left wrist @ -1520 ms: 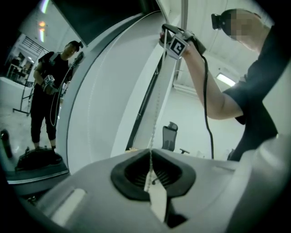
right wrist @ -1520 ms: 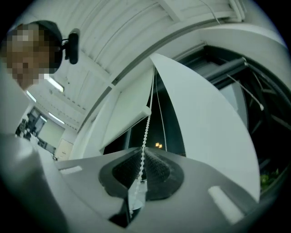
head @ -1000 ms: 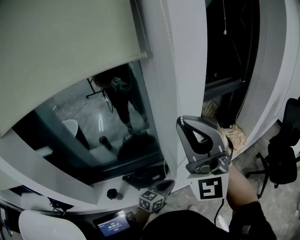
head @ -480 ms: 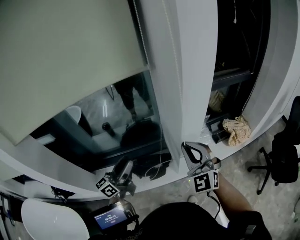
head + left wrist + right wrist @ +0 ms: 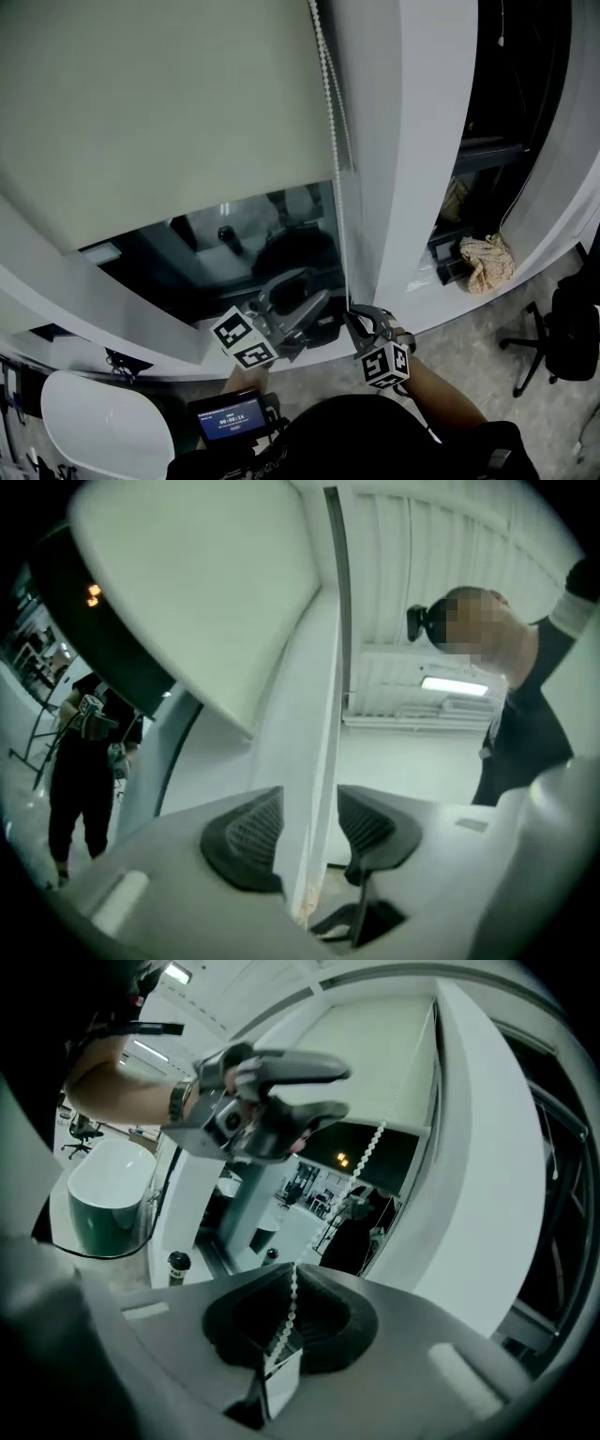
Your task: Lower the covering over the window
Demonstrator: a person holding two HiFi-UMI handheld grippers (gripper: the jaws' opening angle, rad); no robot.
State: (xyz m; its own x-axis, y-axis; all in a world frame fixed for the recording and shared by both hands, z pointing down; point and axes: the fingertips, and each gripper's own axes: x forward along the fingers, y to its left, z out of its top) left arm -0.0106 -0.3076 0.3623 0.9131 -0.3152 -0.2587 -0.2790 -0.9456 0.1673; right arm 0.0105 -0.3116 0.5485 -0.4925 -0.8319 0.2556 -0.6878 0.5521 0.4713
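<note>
Right gripper pads: your right gripper (image 5: 286,1312) has its jaws pressed together on the white beaded pull cord (image 5: 370,1147). The cord comes straight up out of the seam between the pads.
Left gripper pads: your left gripper (image 5: 307,822) has jaws that are opening. Nothing lies between them, and only the white window pillar (image 5: 309,714) shows through the gap.
Cord axis: it is close to vertical. In the head view the cord (image 5: 330,122) climbs from the right gripper (image 5: 361,323) up and slightly left, along the right edge of the pale cream fabric roller blind (image 5: 169,112).
Cord from the left fingers: it is just to their right, near but not touching. The left gripper (image 5: 302,295) sits beside the cord, a little farther up it than the right gripper's hold.
Nearer gripper: the right one already has the cord, and the left is free.
Blind: its hem hangs partway down, with dark window glass (image 5: 234,244) uncovered below it, so the lowering looks unfinished.
Next move, as I judge it: slide your left jaws rightward until the cord stands between the pads, above the right grip, then close.
</note>
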